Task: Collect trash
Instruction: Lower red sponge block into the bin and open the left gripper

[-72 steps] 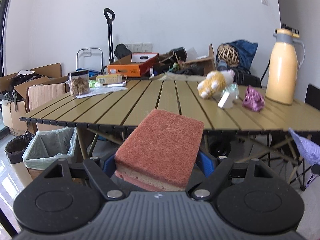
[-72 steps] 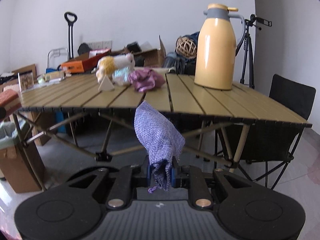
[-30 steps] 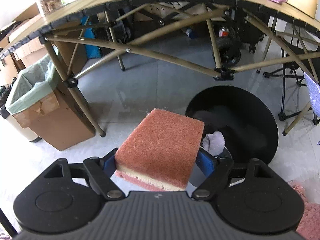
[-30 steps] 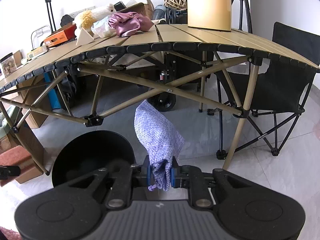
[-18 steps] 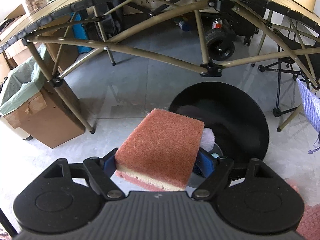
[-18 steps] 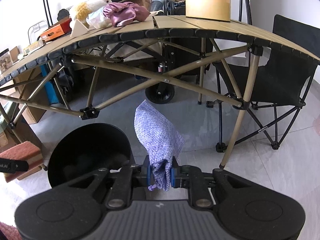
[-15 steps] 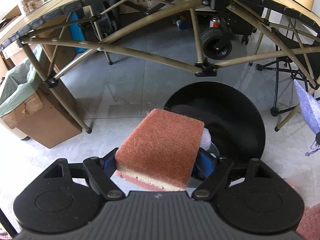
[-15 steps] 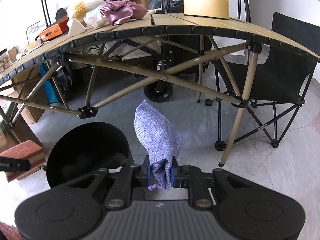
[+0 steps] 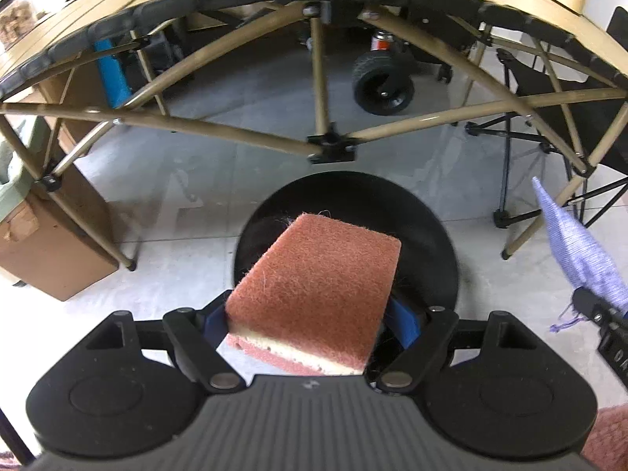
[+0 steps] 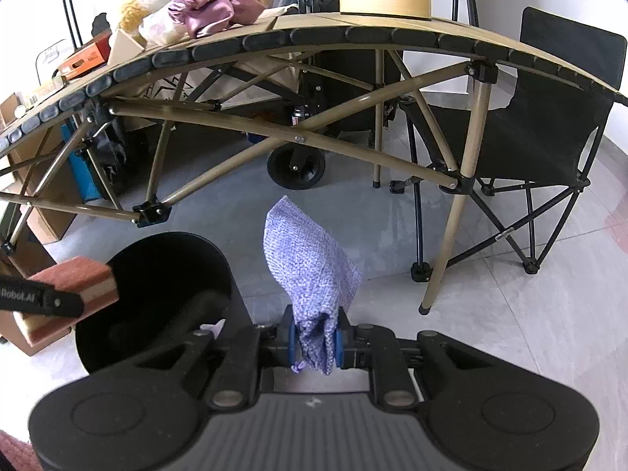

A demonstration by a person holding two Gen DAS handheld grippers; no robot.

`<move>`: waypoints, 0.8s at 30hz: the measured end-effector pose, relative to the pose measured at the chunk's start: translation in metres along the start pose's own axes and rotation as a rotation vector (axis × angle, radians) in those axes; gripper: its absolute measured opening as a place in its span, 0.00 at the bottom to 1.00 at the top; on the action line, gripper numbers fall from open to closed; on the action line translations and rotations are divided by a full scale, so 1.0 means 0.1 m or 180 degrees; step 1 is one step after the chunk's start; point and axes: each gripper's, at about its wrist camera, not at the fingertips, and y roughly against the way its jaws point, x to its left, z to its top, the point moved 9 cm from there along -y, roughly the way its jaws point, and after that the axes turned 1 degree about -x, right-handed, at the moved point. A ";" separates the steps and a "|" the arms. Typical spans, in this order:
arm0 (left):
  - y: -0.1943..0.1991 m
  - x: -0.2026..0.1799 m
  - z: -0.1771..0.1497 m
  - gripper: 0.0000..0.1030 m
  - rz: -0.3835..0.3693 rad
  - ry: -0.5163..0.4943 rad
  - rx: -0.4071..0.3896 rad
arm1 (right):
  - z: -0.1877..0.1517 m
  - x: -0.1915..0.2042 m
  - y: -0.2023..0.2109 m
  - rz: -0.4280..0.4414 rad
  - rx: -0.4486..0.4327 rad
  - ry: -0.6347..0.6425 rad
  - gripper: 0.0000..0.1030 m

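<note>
Left gripper (image 9: 310, 324) clamps the sponge (image 9: 314, 286) over the bin (image 9: 431, 235) at centre frame, right gripper (image 10: 314, 337) pinches the cloth (image 10: 306, 267); neither dropped yet.

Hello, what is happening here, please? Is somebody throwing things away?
A person is collecting trash with two hand-held grippers. The left gripper is clamped on a sponge and holds it over the black bin on the floor. The right gripper is shut on a purple cloth, just beside the bin. Neither item is dropped yet. More clutter lies on the table.
</note>
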 end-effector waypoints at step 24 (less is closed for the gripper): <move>-0.52 -0.16 0.10 0.78 0.0169 0.0597 0.0449 | -0.04 -0.11 -0.04 -0.0080 0.0075 -0.0088 0.16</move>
